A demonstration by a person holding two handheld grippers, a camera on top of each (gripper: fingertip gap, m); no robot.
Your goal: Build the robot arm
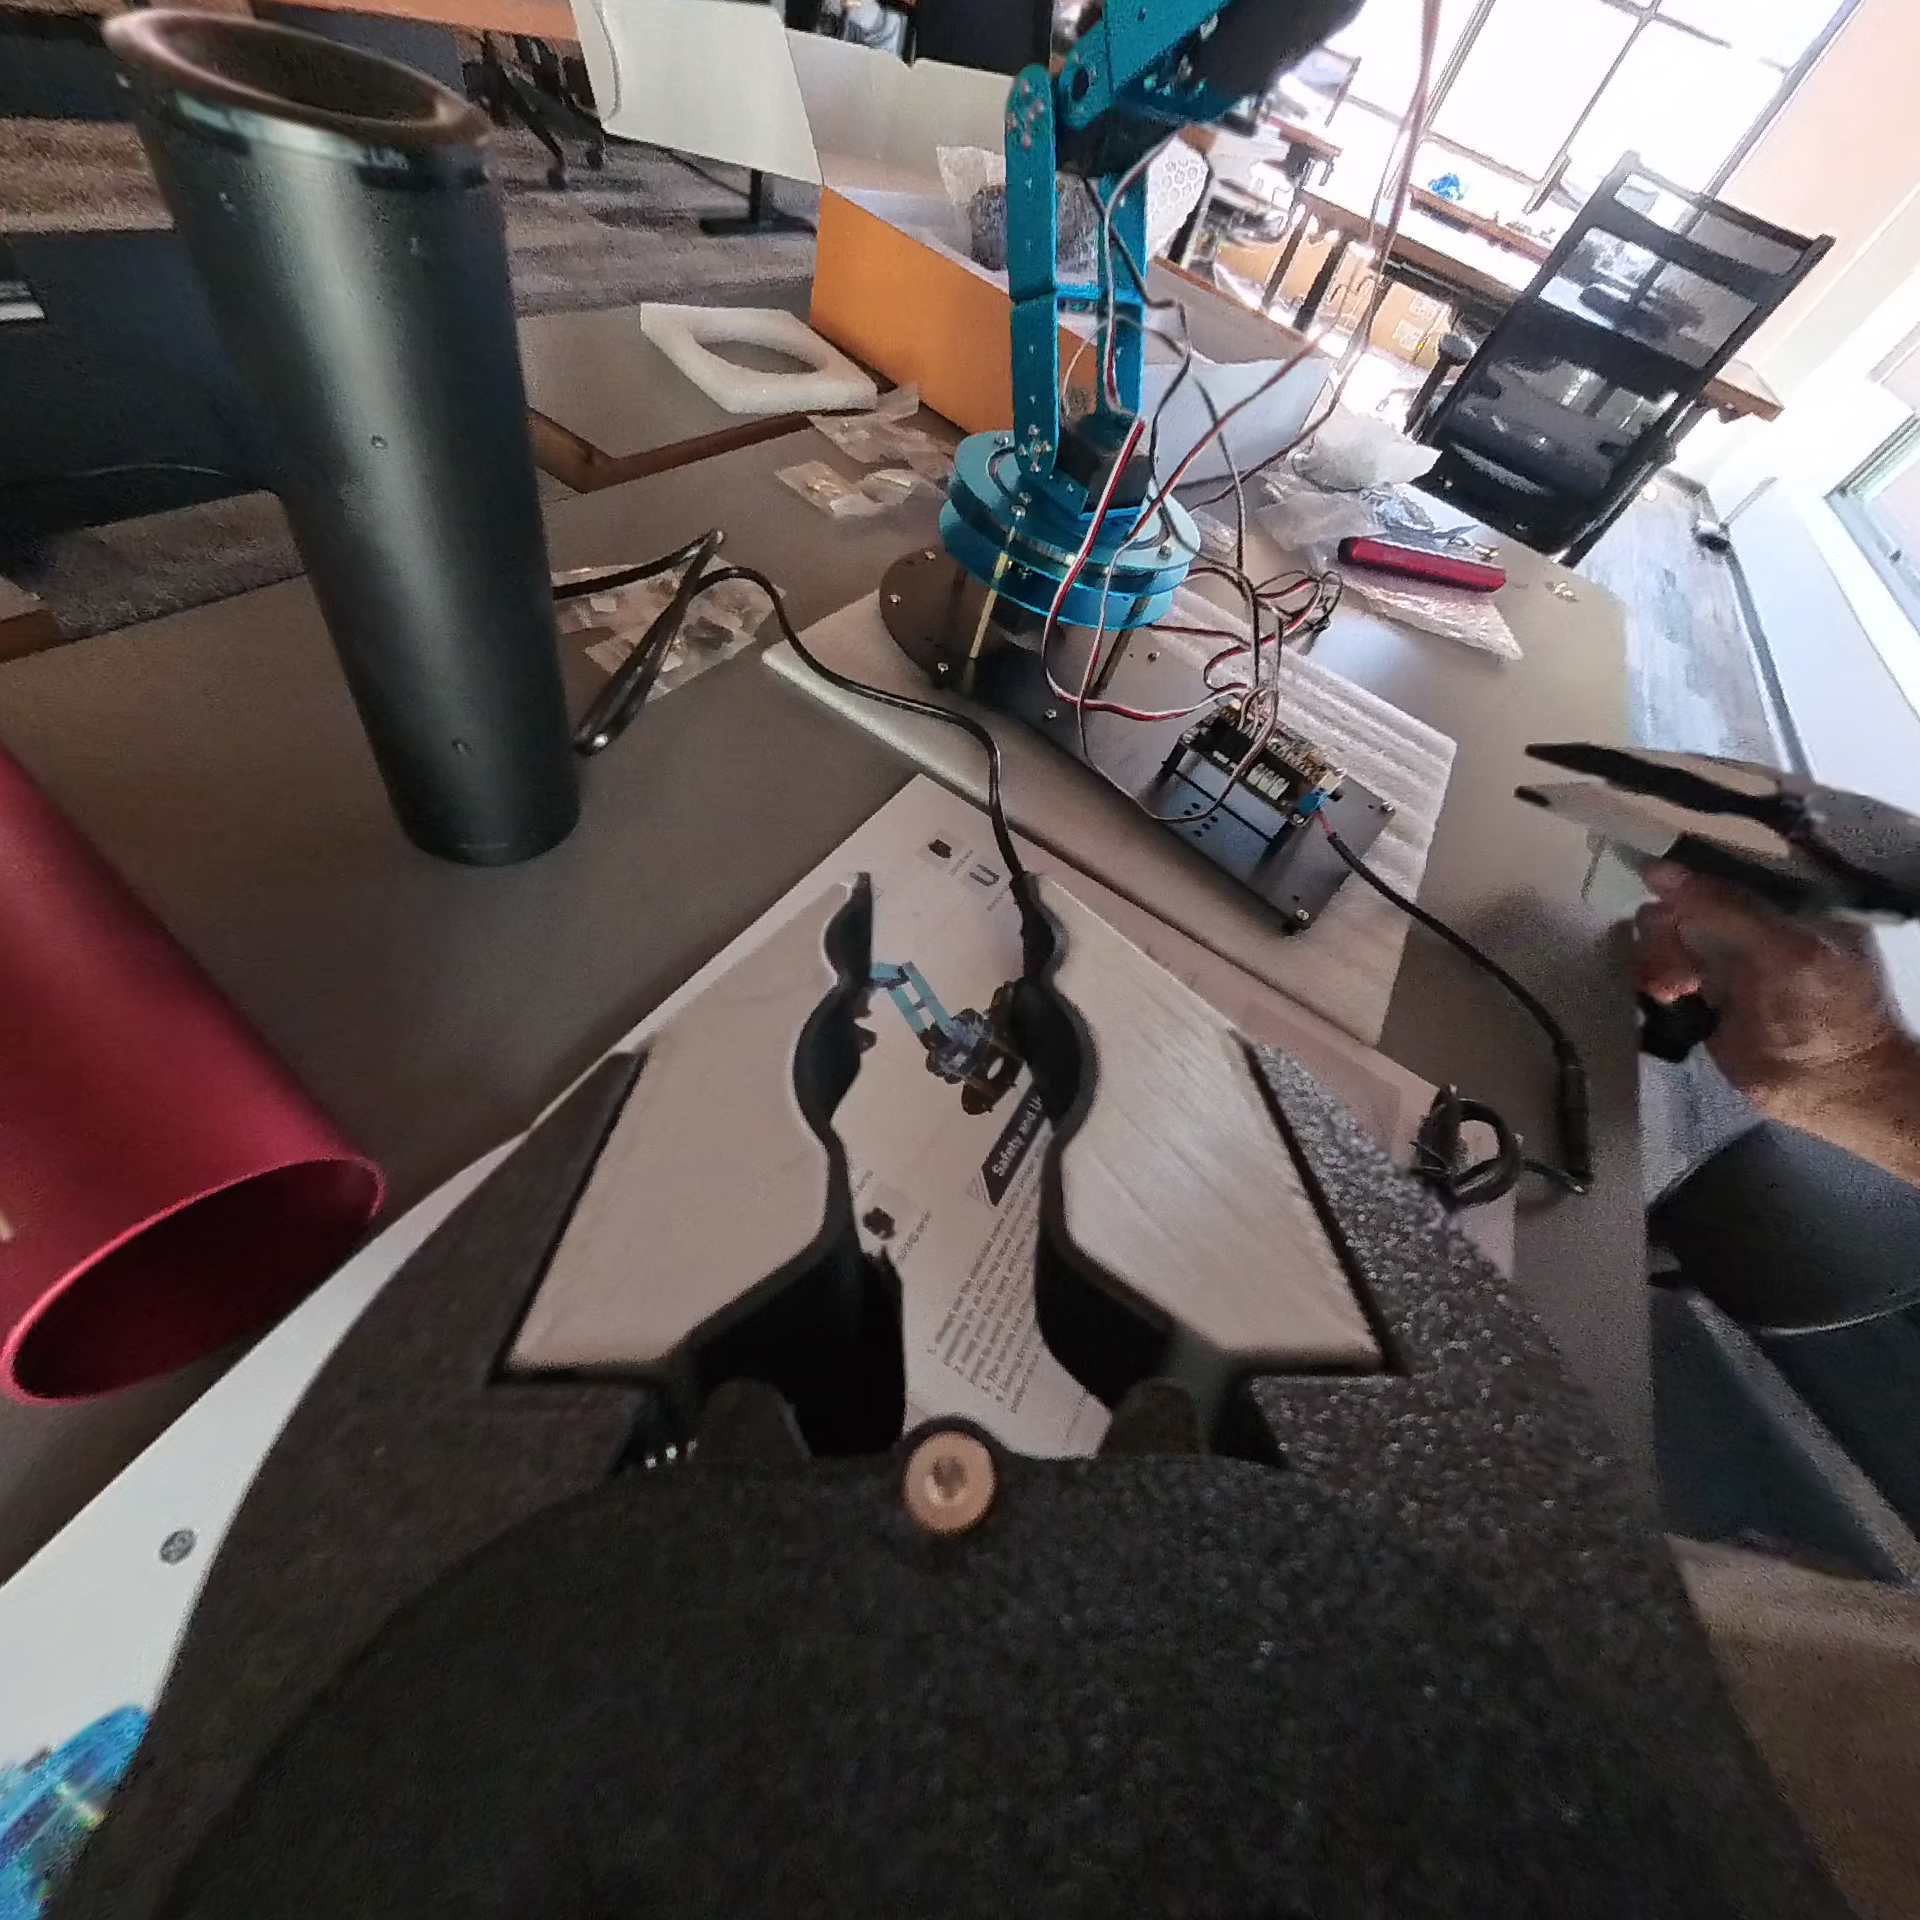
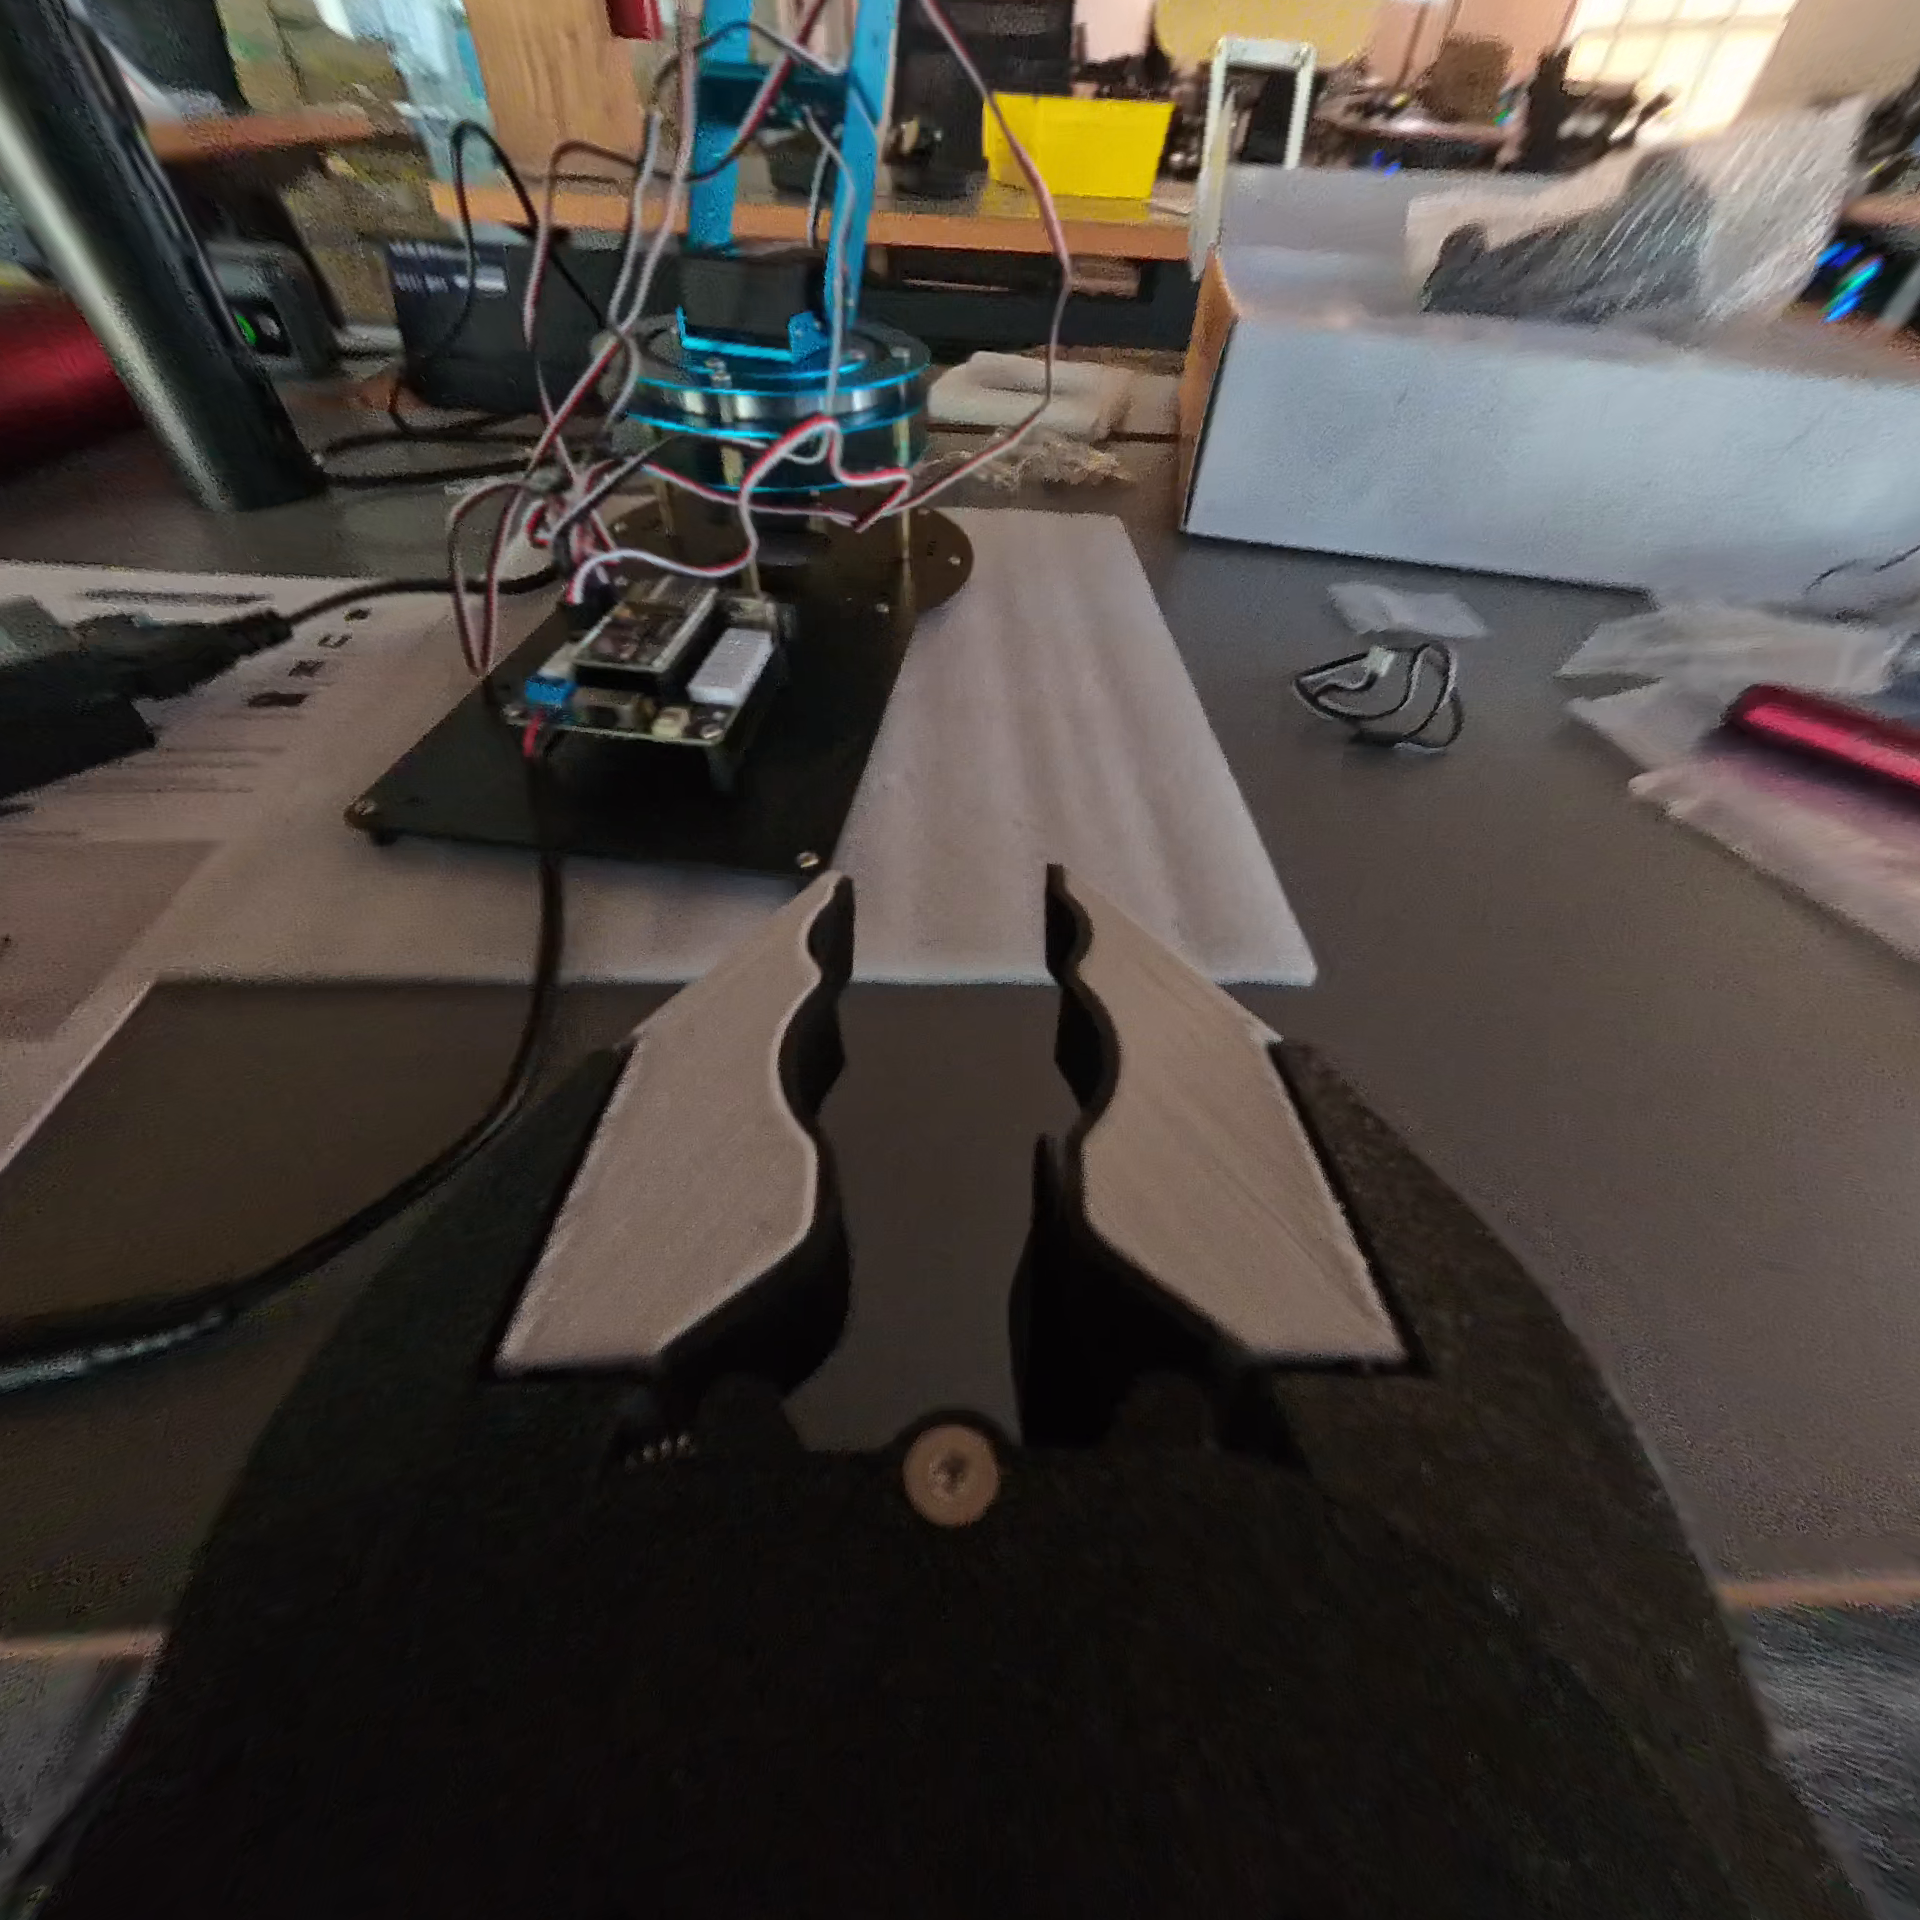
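My left gripper (image 1: pixel 951 894) is open over a printed sheet (image 1: pixel 727 956). A black cable plug (image 1: pixel 1029 997) lies between its fingers, against the inner side of the right finger; its cable (image 1: pixel 935 717) runs away to the back left. My right gripper (image 2: pixel 951 883) is open and empty, low over the dark table in front of a white foam sheet (image 2: pixel 1039 779). It also shows in the left wrist view (image 1: pixel 1538 774), held by a hand. A blue robot arm kit (image 1: pixel 1070 520) (image 2: pixel 769 384) stands on a black baseplate (image 2: pixel 623 800) with a control board (image 1: pixel 1247 769) (image 2: pixel 655 665) and loose wires.
An upright black tube (image 1: pixel 364 468) and a lying red tube (image 1: pixel 156 1143) are at the left. An open orange-and-white box (image 1: pixel 904 281), a white foam ring (image 1: pixel 758 358), a red tool (image 1: pixel 1423 566), plastic bags and a small coiled wire (image 2: pixel 1382 696) lie around. A black chair (image 1: pixel 1621 353) stands behind. The gap from one gripper's tips to the other's is roughly 40 cm. The blue robot arm kit (image 1: pixel 1070 520) is about 25 cm from both grippers' fingertips.
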